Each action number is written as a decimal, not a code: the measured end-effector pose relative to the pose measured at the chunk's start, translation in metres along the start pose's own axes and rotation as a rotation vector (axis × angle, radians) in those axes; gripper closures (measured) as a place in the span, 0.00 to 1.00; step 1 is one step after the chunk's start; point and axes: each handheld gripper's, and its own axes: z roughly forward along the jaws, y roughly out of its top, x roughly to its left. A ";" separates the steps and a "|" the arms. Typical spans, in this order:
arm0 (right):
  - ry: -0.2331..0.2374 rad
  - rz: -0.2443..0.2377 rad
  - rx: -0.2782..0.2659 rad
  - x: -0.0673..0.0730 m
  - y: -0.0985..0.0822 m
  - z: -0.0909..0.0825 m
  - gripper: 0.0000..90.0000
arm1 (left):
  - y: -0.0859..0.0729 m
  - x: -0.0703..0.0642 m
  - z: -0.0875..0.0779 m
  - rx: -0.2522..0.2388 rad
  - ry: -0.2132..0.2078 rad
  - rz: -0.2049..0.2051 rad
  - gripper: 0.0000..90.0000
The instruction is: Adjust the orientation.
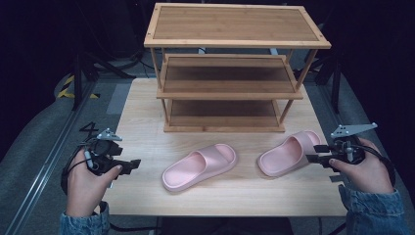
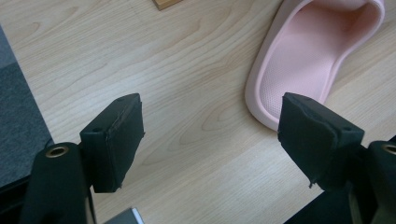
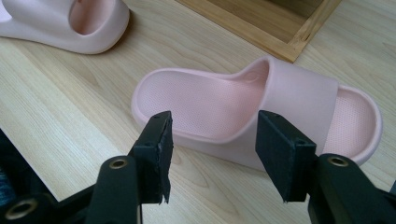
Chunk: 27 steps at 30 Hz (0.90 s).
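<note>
Pink slippers lie side by side on the desk [image 1: 147,110] before the wooden rack [image 1: 230,68], the right slipper [image 1: 288,152] just ahead of the right claw [image 1: 313,157], whose jaws stand apart, probably lined up to pinch its rim. Left claw [image 1: 133,164], also agape and empty, waits near the left slipper [image 1: 199,166].

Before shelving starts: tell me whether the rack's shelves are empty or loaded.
Empty. All three boards of the wooden rack are bare; both pink slippers, left and right, lie on the table.
</note>
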 end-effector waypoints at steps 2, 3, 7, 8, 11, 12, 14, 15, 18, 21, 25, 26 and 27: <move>0.001 0.001 -0.002 0.000 0.000 0.000 0.52 | 0.001 -0.002 0.001 -0.001 0.001 -0.001 0.25; 0.002 -0.002 -0.005 0.000 0.000 0.000 0.52 | 0.002 -0.004 0.001 0.001 -0.001 0.006 0.25; 0.005 -0.001 -0.007 0.000 0.001 0.001 0.52 | 0.004 -0.006 0.001 -0.003 -0.010 0.019 0.25; 0.003 -0.002 -0.007 0.000 0.001 0.001 0.52 | 0.004 -0.006 0.000 -0.003 -0.012 0.021 0.25; 0.000 -0.002 -0.008 0.000 0.001 0.000 0.52 | 0.004 -0.006 0.000 -0.012 -0.008 0.014 0.25; -0.002 -0.001 -0.007 0.000 0.001 0.000 0.52 | 0.004 -0.006 0.000 -0.022 -0.013 0.012 0.25; 0.001 0.001 -0.007 0.000 0.001 0.001 0.52 | 0.004 -0.008 0.001 -0.044 -0.021 0.016 0.24; 0.000 -0.001 -0.005 0.001 0.001 0.001 0.51 | 0.006 -0.012 0.003 -0.064 -0.018 0.000 0.24; 0.001 0.002 -0.006 0.002 0.001 0.001 0.51 | 0.009 -0.018 0.004 -0.077 -0.023 0.016 0.24; -0.003 0.002 -0.005 0.001 0.000 0.000 0.51 | 0.016 -0.030 0.007 -0.058 -0.064 0.069 0.25; -0.004 0.007 -0.003 0.001 -0.001 0.000 0.51 | 0.022 -0.038 0.012 -0.046 -0.088 0.116 0.29; -0.004 0.008 -0.001 0.002 -0.001 0.001 0.51 | 0.023 -0.042 0.015 -0.052 -0.098 0.109 0.28; -0.005 0.006 0.002 0.002 -0.002 0.001 0.50 | 0.026 -0.045 0.017 -0.051 -0.106 0.120 0.27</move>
